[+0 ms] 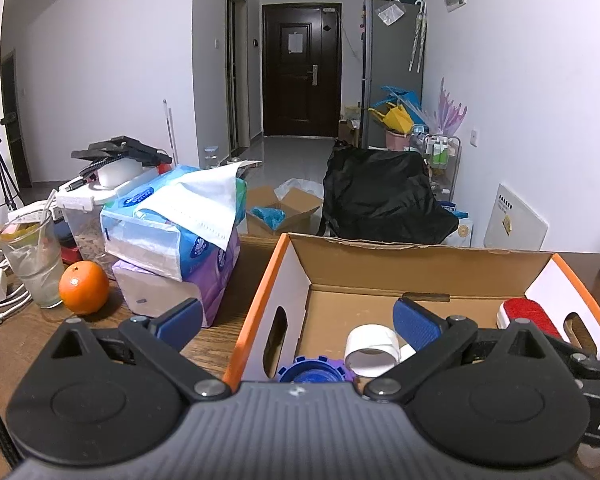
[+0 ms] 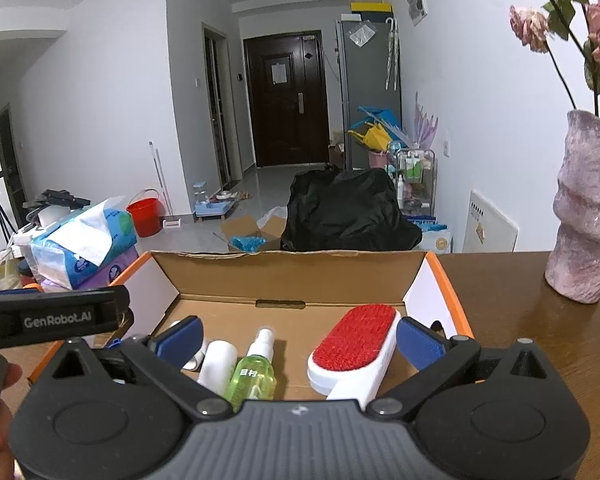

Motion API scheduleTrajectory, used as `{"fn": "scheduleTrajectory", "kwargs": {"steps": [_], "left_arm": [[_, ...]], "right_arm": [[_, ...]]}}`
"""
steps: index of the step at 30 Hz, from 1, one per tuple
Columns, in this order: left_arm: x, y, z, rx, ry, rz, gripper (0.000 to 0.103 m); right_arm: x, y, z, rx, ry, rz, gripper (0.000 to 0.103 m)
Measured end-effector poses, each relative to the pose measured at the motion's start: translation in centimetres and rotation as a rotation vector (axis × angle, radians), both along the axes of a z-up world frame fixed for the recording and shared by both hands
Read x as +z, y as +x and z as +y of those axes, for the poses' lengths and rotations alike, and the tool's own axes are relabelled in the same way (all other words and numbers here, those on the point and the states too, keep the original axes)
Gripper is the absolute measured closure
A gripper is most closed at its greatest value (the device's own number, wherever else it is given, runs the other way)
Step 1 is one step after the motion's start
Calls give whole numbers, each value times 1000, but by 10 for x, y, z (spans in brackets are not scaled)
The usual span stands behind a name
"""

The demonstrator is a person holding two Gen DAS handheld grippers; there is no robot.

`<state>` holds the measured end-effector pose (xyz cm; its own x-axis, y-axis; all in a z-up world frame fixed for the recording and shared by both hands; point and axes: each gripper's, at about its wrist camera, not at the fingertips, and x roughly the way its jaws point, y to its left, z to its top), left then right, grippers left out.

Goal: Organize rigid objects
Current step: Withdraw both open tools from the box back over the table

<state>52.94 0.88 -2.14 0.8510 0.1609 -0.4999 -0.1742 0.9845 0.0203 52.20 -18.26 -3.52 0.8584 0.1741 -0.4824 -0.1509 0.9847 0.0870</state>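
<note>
Nearest the left camera, the left hand-held gripper (image 1: 296, 322) was held released, its blue pads spread wide with nothing between them, one pad over the counter (image 1: 220, 344) and the other over the open box (image 1: 420, 268). Just under it, inside the box by the left wall, a blue cap (image 1: 314, 370) was seen, and touching it a white roll (image 1: 372, 350) lying on its side. The right hand-held gripper (image 2: 300, 340) was likewise held released above the box (image 2: 292, 276), gripping nothing. Between its pads, on the cardboard floor, a white bottle (image 2: 218, 366), a green spray bottle (image 2: 254, 376) and a red-faced lint brush (image 2: 354, 344) were laid side by side, the two bottles just beside each other and the brush a little apart to the right; the brush (image 1: 526, 314) was also caught at the right of the left view. Left of the box, an orange (image 1: 84, 288) was set on the counter beside a glass (image 1: 32, 260), with stacked tissue packs (image 1: 176, 236) just behind it. To the right of the box, a pink vase (image 2: 584, 212) with dried roses was stood on the counter, well apart. Beyond the counter's edge, a black cover (image 2: 348, 212) was draped over something, and farther off a dark door (image 2: 286, 100) was closed at the hall's end.
</note>
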Motion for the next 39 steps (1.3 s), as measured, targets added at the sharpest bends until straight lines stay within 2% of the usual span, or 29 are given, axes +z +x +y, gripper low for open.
{"fn": "scheduleTrajectory", "kwargs": {"steps": [5, 29, 39], "left_arm": [[1, -9, -5, -6, 25, -17, 0], [2, -65, 2, 11, 32, -33, 0], [0, -94, 2, 13, 43, -34, 0]], "right_arm": [[0, -11, 0, 1, -5, -12, 0], [6, -70, -4, -3, 13, -60, 0], [2, -110, 0, 7, 9, -62, 0]]}}
